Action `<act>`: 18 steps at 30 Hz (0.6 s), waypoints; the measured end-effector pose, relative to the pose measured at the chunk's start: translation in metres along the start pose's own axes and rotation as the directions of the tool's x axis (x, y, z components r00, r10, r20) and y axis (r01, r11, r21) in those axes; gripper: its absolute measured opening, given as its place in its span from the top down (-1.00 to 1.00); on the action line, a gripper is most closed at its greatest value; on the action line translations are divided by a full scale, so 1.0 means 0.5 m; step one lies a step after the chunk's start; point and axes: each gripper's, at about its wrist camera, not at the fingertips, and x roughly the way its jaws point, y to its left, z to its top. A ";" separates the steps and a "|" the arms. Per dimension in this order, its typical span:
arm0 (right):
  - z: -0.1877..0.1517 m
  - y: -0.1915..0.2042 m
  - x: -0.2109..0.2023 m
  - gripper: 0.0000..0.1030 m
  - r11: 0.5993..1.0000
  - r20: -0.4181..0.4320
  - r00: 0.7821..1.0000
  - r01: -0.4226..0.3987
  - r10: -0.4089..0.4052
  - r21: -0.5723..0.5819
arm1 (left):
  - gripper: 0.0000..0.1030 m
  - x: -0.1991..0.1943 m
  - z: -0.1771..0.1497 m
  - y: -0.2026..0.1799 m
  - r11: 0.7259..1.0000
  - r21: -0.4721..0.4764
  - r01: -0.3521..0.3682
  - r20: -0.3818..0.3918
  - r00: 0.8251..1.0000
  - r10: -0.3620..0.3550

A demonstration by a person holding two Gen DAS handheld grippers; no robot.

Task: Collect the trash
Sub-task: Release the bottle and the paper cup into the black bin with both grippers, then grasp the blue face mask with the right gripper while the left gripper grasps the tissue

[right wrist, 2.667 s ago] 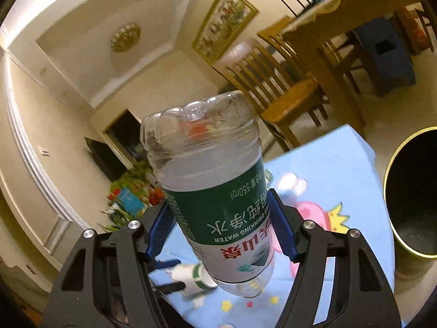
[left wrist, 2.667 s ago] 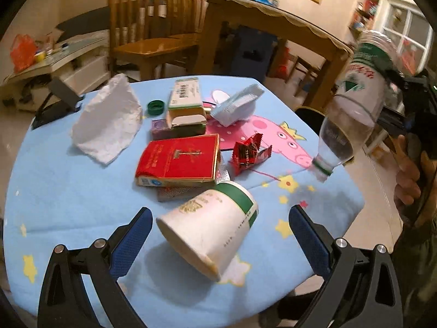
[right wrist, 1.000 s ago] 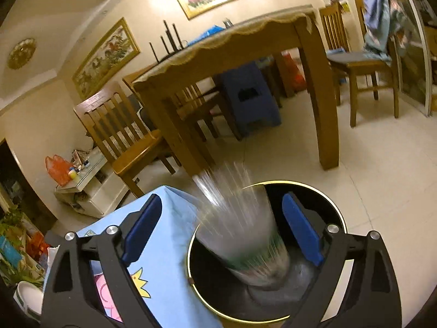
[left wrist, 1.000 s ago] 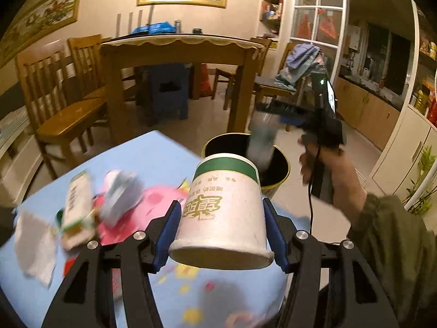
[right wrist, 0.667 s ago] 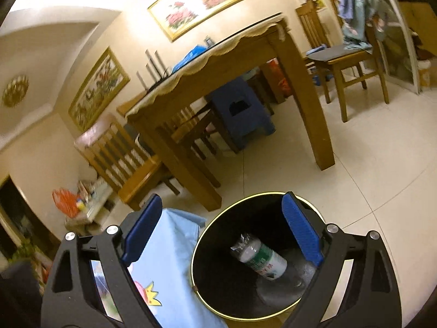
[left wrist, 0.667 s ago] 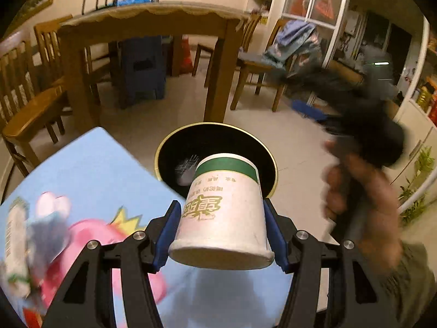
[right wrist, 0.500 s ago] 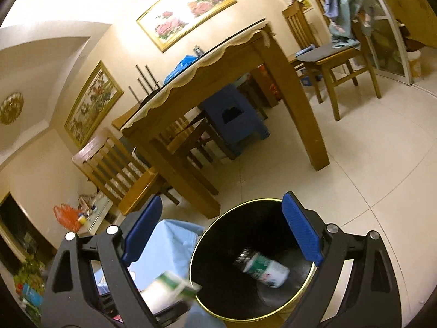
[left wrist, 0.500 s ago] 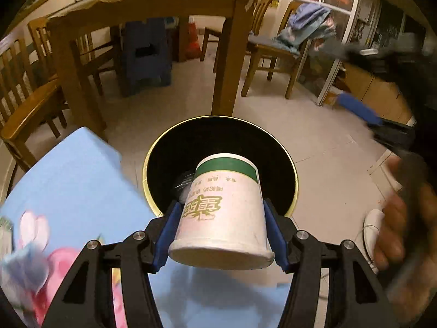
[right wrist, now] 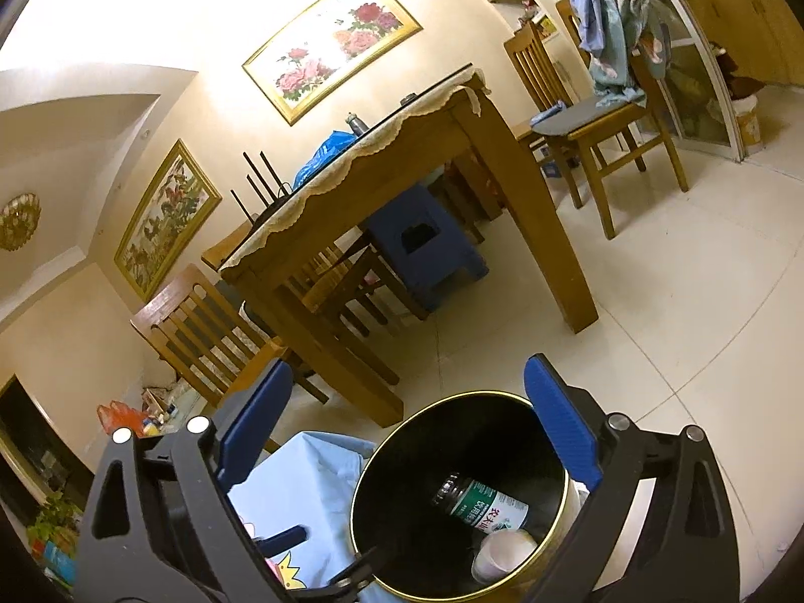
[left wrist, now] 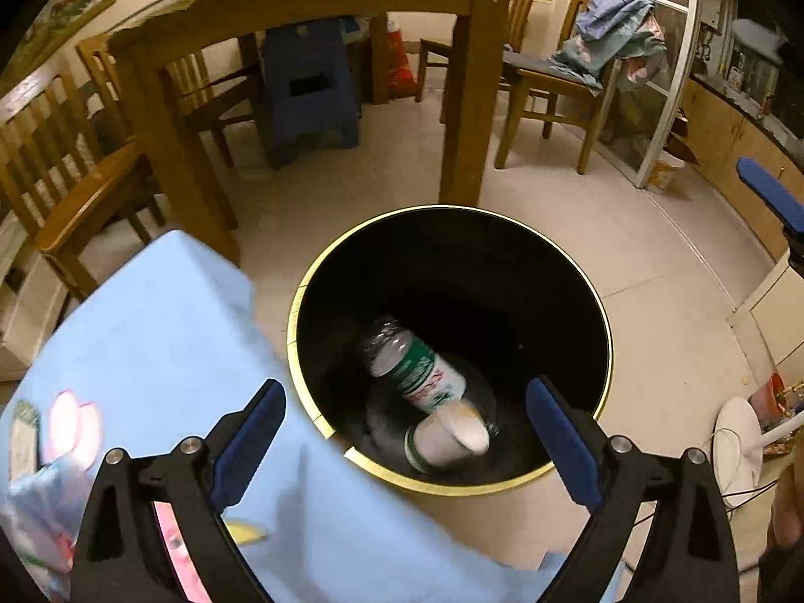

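A black trash bin with a gold rim (left wrist: 301, 296) stands on the floor beside the blue-clothed table (left wrist: 151, 331). Inside it lie a clear plastic bottle with a green label (left wrist: 417, 372) and a white paper cup with a green band (left wrist: 449, 439). My left gripper (left wrist: 402, 432) is open and empty above the bin's near rim. My right gripper (right wrist: 407, 427) is open and empty, higher and to the right of the bin (right wrist: 369, 472); the bottle (right wrist: 482, 502) and cup (right wrist: 502, 553) also show in the right wrist view. A blue pad of the right gripper (left wrist: 769, 196) shows at the left view's right edge.
Blurred trash, including a pink-and-white wrapper (left wrist: 70, 427), lies on the table at the left. A wooden dining table (left wrist: 311, 5) with chairs (left wrist: 75, 171), a blue stool (left wrist: 306, 85) and a chair draped with clothes (left wrist: 598, 50) stand beyond the bin. A white fan base (left wrist: 738, 442) is at right.
My left gripper opened and the paper cup dropped into the bin beside the bottle. My right gripper, open since releasing the bottle, drew back and up from the bin.
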 end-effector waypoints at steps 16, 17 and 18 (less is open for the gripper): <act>-0.270 0.406 0.055 -0.89 0.798 -0.389 0.915 -0.314 0.109 -0.514 | -0.88 -0.417 -0.434 0.233 0.885 -0.118 -0.451 0.152 0.872 0.465; -0.298 0.431 0.054 -0.89 0.786 -0.422 0.899 -0.346 0.120 -0.512 | -0.88 -0.432 -0.460 0.278 0.860 -0.151 -0.488 0.126 0.853 0.506; -0.334 0.463 0.053 -0.89 0.769 -0.466 0.874 -0.391 0.138 -0.505 | -0.88 -0.447 -0.480 0.319 0.840 -0.187 -0.509 0.106 0.840 0.532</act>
